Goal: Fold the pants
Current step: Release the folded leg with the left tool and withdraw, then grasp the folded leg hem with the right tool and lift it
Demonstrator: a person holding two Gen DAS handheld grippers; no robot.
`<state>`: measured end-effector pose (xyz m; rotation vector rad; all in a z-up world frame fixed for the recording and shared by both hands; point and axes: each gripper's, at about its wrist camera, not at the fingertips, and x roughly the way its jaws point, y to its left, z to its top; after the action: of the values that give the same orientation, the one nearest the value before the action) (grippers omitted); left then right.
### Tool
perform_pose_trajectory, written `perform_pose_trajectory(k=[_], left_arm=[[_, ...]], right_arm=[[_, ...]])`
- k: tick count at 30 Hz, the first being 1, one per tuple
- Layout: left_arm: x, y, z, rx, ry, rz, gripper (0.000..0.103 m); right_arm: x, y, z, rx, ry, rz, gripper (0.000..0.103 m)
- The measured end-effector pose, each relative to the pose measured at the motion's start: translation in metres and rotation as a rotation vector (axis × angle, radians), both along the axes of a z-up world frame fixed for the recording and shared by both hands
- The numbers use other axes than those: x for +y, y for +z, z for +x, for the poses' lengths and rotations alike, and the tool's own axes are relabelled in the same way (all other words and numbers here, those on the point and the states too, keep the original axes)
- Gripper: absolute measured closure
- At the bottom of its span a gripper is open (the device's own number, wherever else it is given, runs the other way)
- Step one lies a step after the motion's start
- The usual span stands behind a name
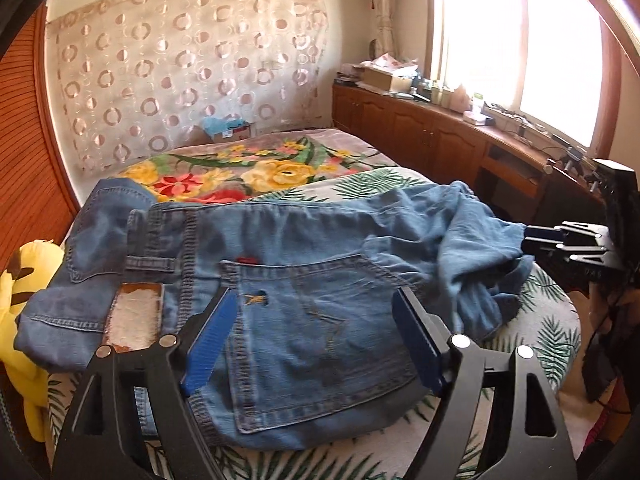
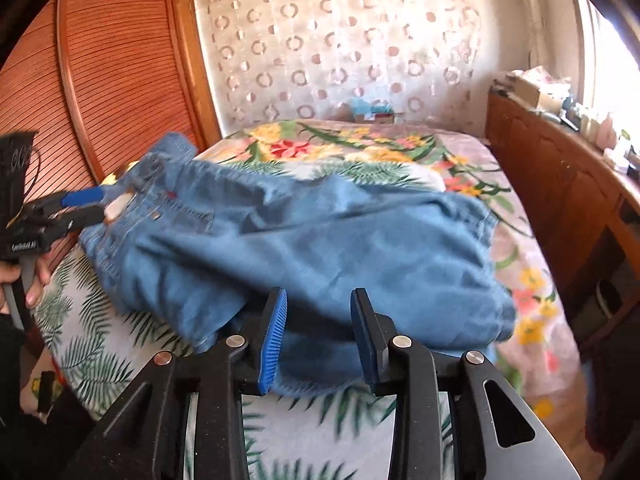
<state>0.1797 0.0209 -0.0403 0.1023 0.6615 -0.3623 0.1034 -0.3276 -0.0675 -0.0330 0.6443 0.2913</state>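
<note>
Jeans [image 1: 304, 280] lay half folded on the bed [image 1: 552, 320], both tongs, left [image 1: 316, 320] and right [image 2: 319, 328], were let go and empty; next, I think, they needed to pinch an edge.

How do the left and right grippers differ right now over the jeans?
The left gripper stands wide open over the waistband end and back pocket; the right gripper is open less wide, at the crumpled leg end. Neither one's fingers press on the jeans. Both have blue pads and point down at the bed.
</note>
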Motion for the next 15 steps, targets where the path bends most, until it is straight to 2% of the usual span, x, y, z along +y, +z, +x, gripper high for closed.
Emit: perform_pose_trajectory(k=[4,8,15], left_arm=[[0.016,-0.009,0.001,0.007,0.046,0.000,0.023],[0.035,-0.020,-0.004,0.024,0.092,0.005,0.023],[0.044,-0.034,-0.009,0.044,0.104,0.010,0.023]], right_arm=[[0.004,-0.004,0.011,-0.004,-0.005,-0.037,0.063],[-0.017,-0.012,0.018,0.005,-0.094,-0.023,0.063],[-0.055,-0.017,0.021,0.030,-0.244,-0.028,0.060]])
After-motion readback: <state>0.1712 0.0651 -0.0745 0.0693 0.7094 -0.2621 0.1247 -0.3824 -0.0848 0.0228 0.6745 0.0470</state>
